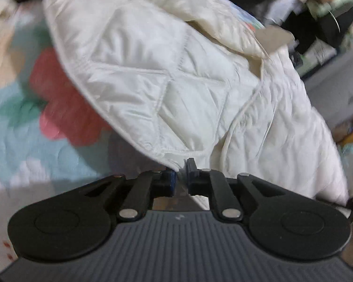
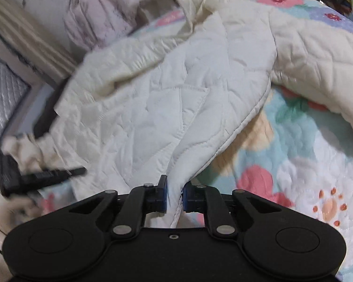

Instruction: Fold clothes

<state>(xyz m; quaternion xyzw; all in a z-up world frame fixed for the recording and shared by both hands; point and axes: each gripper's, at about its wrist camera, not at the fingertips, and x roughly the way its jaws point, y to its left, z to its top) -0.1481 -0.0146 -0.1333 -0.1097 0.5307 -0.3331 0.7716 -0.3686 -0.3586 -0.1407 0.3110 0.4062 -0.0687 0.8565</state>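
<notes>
A cream quilted jacket (image 1: 171, 77) hangs lifted above a floral bedspread (image 1: 23, 127). My left gripper (image 1: 181, 176) is shut on the jacket's lower hem corner, the fabric pinched between its blue pads. In the right wrist view the same jacket (image 2: 167, 98) spreads crumpled over the bedspread (image 2: 294, 155), one sleeve reaching off to the right. My right gripper (image 2: 175, 197) is shut on a fold of the jacket's edge, which runs down between its fingers. Both views are blurred by motion.
A pale striped pillow (image 2: 82, 11) and a ribbed headboard (image 2: 30, 35) lie beyond the jacket. A black flat object (image 2: 42, 176) rests at the bed's left side by some crumpled cloth. Dark furniture and clutter (image 1: 317, 18) stand past the bed's far edge.
</notes>
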